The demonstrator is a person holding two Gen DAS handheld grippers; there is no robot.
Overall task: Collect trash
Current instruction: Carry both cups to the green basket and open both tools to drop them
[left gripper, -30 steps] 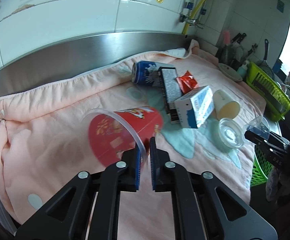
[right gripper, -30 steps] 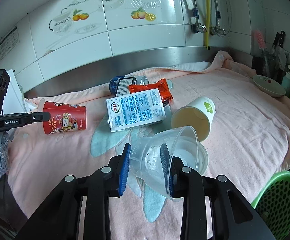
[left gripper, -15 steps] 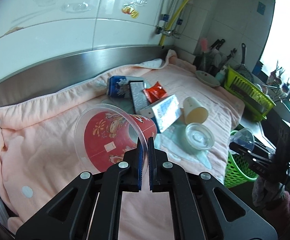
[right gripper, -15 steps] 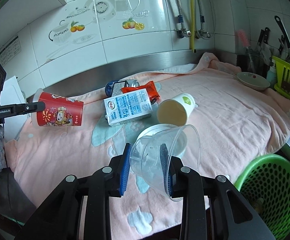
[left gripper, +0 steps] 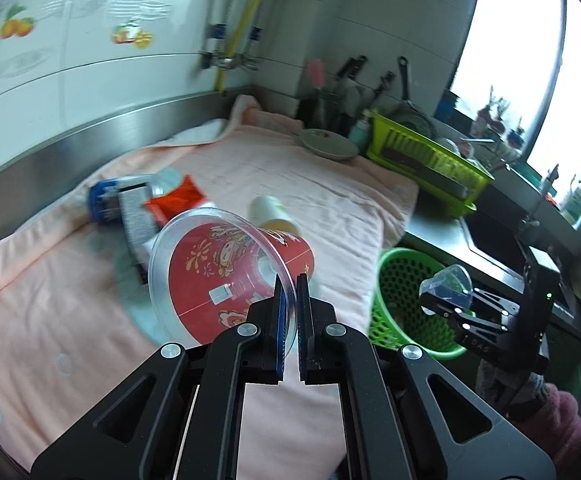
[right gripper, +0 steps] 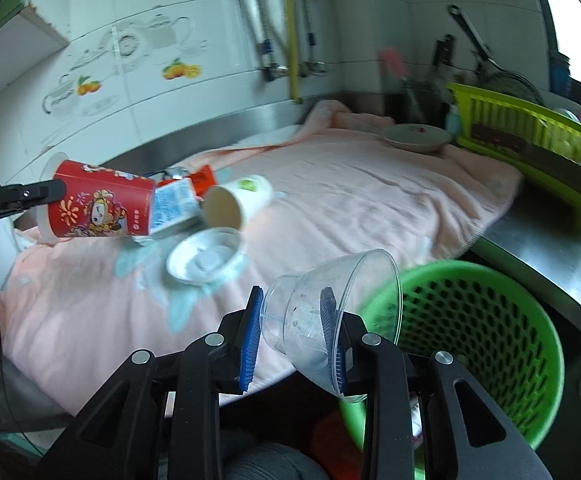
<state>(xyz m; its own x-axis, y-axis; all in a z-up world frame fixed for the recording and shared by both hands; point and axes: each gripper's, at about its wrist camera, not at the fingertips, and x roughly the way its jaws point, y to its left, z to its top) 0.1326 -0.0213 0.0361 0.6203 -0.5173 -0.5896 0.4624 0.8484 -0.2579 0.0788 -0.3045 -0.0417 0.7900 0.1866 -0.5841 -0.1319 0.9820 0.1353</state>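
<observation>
Red cup (left gripper: pixel 242 280) pinched at rim by left fingers (left gripper: pixel 279 312) | clear cup (right gripper: pixel 330 312) clamped by right fingers (right gripper: pixel 250 332) | centre each over green basket (right gripper: pixel 490 344) before releasing.

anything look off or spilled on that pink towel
Yes: litter lies scattered on the pink towel. A white paper cup is tipped on its side, a milk carton lies flat, and a lid sits on a pale blue patch that may be print or wet; I cannot tell.
</observation>
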